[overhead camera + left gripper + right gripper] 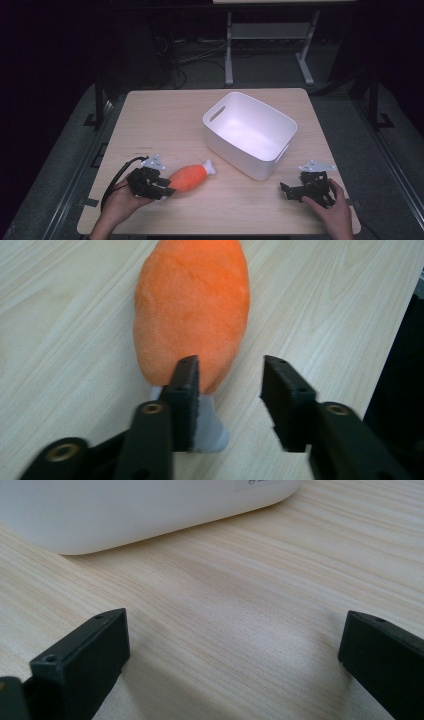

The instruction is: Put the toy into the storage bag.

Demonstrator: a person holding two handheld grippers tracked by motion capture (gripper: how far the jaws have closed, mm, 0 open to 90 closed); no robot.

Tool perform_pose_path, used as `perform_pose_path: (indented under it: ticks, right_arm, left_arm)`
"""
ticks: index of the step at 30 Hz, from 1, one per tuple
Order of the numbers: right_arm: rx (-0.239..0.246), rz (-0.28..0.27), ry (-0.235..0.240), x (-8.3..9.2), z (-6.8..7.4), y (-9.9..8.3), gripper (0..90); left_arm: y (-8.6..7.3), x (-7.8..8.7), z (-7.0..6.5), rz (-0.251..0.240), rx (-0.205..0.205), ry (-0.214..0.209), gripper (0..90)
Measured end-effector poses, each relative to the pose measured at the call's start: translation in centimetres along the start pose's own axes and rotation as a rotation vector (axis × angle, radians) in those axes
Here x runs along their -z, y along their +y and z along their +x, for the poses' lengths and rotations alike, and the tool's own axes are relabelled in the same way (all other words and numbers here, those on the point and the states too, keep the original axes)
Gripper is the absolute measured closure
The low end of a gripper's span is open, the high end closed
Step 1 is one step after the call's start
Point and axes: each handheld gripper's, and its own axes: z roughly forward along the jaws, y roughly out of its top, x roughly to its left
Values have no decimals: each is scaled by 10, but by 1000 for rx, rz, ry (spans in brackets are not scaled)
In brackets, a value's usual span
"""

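Note:
An orange plush toy (189, 177) with a white tip (209, 166) lies on the wooden table (160, 120), left of a white basket (239, 154). My left gripper (167, 188) is at the toy's near end, open. In the left gripper view the toy (192, 310) runs away from the jaws; its near end and a small white piece (211, 426) sit against the left jaw and partly in the gap, with my left gripper (230, 374) not closed on it. My right gripper (291, 186) rests low over the table right of the basket, wide open (235, 630) with bare wood between its fingers.
The basket (150, 510) stands empty, angled, at the table's middle right, just beyond the right gripper. A person's hands (120, 205) hold both grippers near the front edge. Dark floor and desk legs (229, 50) lie beyond the table.

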Motion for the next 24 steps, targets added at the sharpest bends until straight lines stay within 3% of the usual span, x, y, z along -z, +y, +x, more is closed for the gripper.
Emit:
perform_pose_path:
  ticks: [8, 17, 20, 24]
  right_arm:
    - [-1, 0, 0, 0, 0, 0, 0]
    - [0, 0, 0, 0, 0, 0, 0]
    - [0, 0, 0, 0, 0, 0, 0]
    - [0, 0, 0, 0, 0, 0, 0]
  left_arm:
    - [14, 5, 3, 0, -8, 27, 358]
    - [27, -1, 5, 20, -45, 75, 130]
    - [31, -4, 6, 22, -45, 96, 120]
    - [36, -10, 7, 33, -62, 87, 121]
